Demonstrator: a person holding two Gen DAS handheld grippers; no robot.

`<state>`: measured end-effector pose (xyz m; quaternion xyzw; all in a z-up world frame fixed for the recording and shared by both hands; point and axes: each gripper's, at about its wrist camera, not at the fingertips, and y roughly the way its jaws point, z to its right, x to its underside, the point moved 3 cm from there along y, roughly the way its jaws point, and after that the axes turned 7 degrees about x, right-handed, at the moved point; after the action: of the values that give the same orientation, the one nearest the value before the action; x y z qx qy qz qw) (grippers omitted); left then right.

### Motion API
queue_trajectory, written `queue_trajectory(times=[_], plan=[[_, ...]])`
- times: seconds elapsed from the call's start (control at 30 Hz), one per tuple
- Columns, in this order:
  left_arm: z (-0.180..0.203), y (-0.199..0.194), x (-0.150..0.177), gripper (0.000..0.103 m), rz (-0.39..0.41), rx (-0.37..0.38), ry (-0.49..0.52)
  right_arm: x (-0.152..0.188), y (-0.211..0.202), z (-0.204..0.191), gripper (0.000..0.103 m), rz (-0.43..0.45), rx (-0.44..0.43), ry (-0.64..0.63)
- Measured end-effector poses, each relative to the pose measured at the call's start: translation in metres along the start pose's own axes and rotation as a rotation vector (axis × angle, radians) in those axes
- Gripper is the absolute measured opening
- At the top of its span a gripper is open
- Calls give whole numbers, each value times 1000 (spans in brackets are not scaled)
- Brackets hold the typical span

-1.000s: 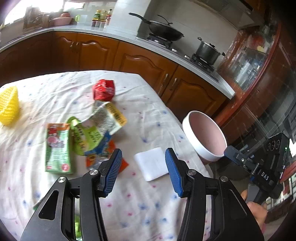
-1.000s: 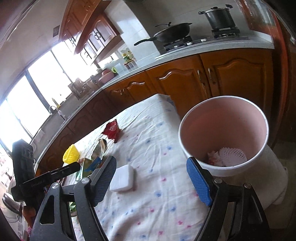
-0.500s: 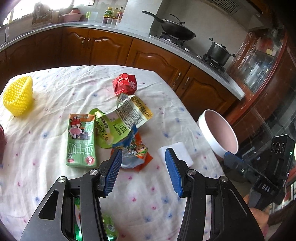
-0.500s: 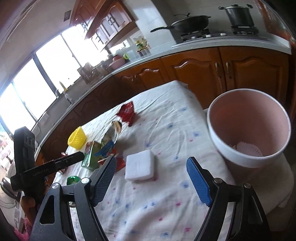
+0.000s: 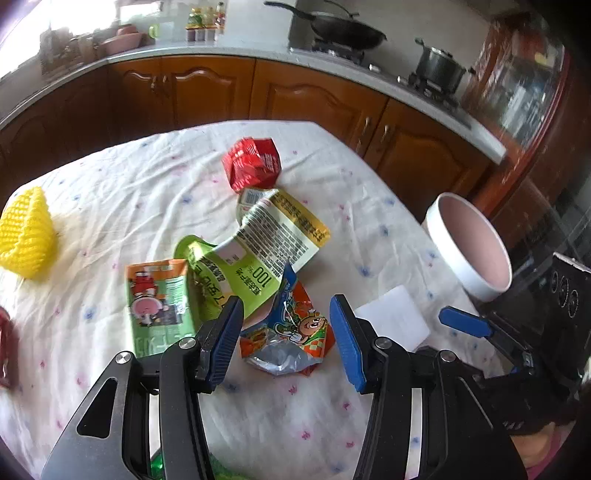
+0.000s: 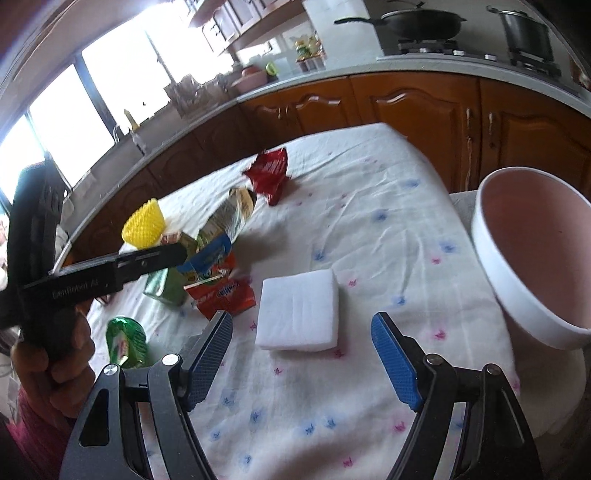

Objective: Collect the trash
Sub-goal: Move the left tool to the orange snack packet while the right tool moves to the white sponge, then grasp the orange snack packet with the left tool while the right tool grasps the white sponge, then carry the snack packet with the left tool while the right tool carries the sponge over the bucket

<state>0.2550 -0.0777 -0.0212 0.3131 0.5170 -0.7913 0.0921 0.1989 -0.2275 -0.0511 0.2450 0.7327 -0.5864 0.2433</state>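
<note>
Red wrapper (image 5: 252, 163), yellow foam net (image 5: 26, 232), white pad (image 6: 299, 310), pink-lined bin (image 6: 532, 258).

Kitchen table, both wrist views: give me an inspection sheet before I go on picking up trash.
Surface: table under a white flower-print cloth, wrinkled.
Job's things: red wrapper; yellow-and-white pouch; green pouch; orange cartoon snack bag; white folded pad; yellow foam net; pink bin at the table's edge.
Clutter: green wrapper near the person's hand.
Grippers: left claw open, over the snack bag; right claw open, over the pad; neither holds anything.
Cables: nothing seen.
Surroundings: wooden cabinets, wok and pot on the stove.
</note>
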Motion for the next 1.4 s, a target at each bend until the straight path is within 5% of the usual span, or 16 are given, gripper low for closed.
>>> queue_trajectory(times=[0.17,0.27,0.33,0.43,0.97,1.4], plan=[[3,14,3,45,-36,-2,33,5,17,-9,79,-45,17,-45],[7,19,4,18,-59,9,53,10,26,-12,79,-69,29,-65],[9,21,5,10,-69,13,68,10,26,-14,78,-56,41,-84],[10,20,4,2,-67,22,78,8,26,-10,57,-51,48,-81],[39,-17,-7,1,46,83,66,-1,-25,36,56,60,57,29],[87,-9,-10,1,47,149,93,0,-72,86,56,145,128,120]])
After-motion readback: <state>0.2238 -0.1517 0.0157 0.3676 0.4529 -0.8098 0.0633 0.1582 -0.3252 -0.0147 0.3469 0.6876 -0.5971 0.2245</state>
